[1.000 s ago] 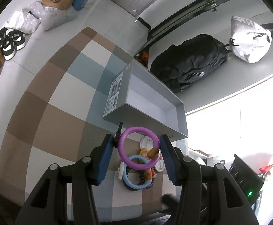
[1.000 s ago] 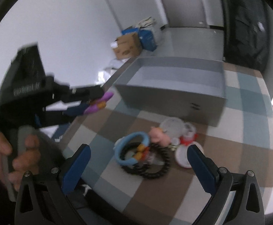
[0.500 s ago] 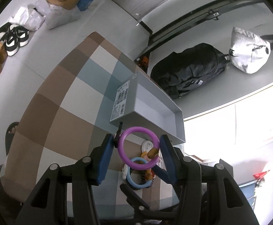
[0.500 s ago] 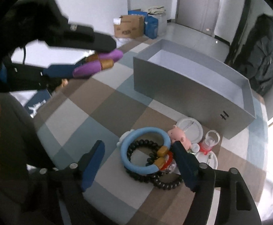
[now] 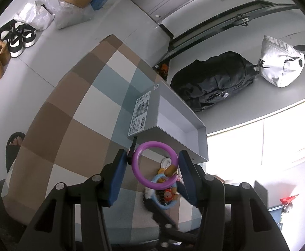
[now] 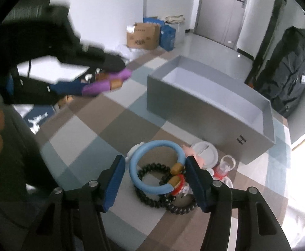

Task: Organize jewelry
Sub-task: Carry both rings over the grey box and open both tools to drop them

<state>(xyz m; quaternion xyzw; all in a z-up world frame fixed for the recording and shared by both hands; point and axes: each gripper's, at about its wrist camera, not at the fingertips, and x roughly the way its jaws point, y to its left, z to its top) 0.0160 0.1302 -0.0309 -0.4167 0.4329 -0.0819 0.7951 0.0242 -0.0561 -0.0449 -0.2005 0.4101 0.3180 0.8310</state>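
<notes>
The left claw [image 5: 153,168] is clamped on a purple bangle [image 5: 155,165], its blue pads pressing the ring's outer edge on both sides, and holds it in the air above the checked worktop [image 5: 68,125], in front of the near wall of the open grey box [image 5: 171,129]. The bangle carries a tan bead at the pad on the right.

The right claw [image 6: 153,176] is low over the jewelry pile, its jaws closing around a light blue bangle [image 6: 152,167] that lies flat on the worktop. The pad on the right is touching, or nearly touching, the bangle beside its two tan beads; the pad on the left stands just clear of the ring, so the bangle is between the pads and not yet gripped.

The blue bangle lies over a black beaded bracelet [image 6: 165,198]. Just to their right are a pink pig charm [image 6: 194,155], a white round lid [image 6: 204,152] and small red-and-white trinkets [image 6: 223,167], all near the box's front wall.
</notes>
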